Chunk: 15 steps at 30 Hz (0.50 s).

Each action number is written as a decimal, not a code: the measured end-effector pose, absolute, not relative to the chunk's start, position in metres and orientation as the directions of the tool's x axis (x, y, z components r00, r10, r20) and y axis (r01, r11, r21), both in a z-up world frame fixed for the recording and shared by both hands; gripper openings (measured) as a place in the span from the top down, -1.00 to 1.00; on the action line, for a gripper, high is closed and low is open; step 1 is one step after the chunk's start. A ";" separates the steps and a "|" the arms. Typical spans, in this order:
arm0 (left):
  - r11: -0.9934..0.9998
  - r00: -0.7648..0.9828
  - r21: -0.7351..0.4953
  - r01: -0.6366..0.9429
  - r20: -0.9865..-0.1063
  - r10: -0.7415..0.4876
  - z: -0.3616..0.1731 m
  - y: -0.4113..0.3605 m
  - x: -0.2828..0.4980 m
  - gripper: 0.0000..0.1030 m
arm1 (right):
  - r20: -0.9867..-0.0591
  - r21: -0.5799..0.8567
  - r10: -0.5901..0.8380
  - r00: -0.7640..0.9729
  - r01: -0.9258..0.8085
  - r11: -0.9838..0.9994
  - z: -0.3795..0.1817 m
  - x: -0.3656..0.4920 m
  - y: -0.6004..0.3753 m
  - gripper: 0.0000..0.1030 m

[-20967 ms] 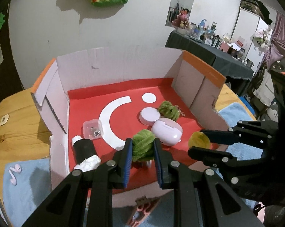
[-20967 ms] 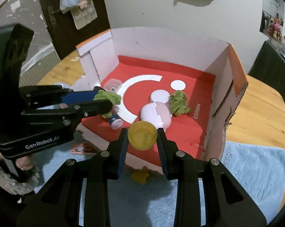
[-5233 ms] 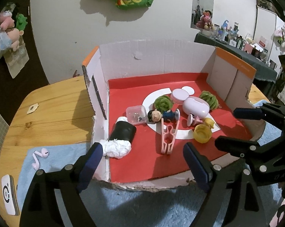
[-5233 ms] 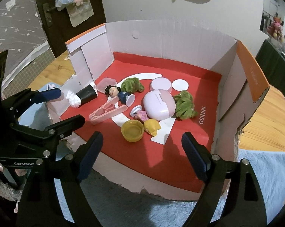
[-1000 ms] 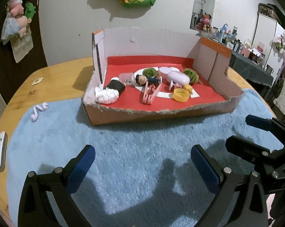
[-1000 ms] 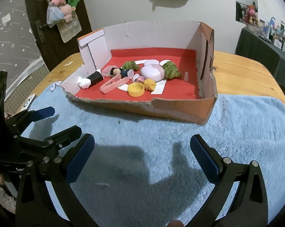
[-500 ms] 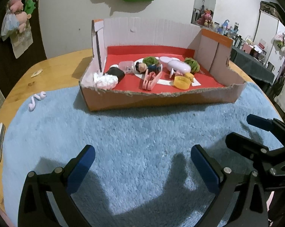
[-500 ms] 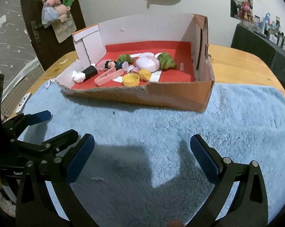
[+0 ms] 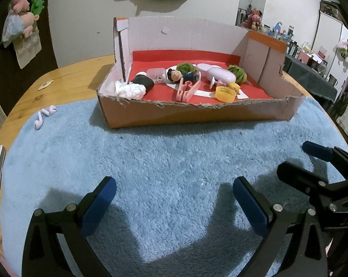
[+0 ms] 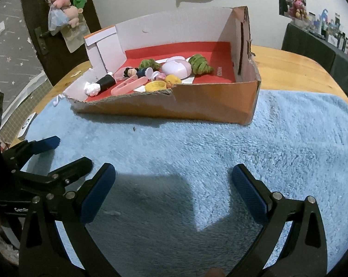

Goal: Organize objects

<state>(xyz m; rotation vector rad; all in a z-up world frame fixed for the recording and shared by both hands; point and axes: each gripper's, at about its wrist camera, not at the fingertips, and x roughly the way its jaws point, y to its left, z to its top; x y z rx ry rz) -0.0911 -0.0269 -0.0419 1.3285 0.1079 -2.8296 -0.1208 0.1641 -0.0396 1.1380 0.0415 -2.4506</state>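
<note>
We hold our left tongs (image 9: 174, 198) and right tongs (image 10: 174, 182) wide open and empty, low over the blue rug (image 9: 164, 157), near the cardboard box (image 9: 197, 113) full of little toys.

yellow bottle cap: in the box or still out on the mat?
In. The yellow bottle cap lies on the red floor of the cardboard box, just behind its torn front wall.

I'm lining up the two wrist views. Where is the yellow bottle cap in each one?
Left wrist: the yellow bottle cap lies inside the cardboard box, right of centre, just behind its torn front wall.
Right wrist: the yellow bottle cap is left of centre, again behind the torn wall.
Shared landmark: the pink clip lying to its left.
</note>
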 end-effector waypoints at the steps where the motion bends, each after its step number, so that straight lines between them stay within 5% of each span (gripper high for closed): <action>1: -0.998 -0.639 -0.056 0.042 -0.769 0.016 -0.042 -0.027 -0.091 -1.00 | -0.734 0.151 -0.372 -0.568 0.398 -0.905 -0.040 -0.120 0.164 -1.00; 15: -0.997 -0.643 -0.058 0.046 -0.766 0.015 -0.042 -0.028 -0.088 -1.00 | -0.722 0.112 -0.354 -0.595 0.405 -0.908 -0.043 -0.118 0.164 -1.00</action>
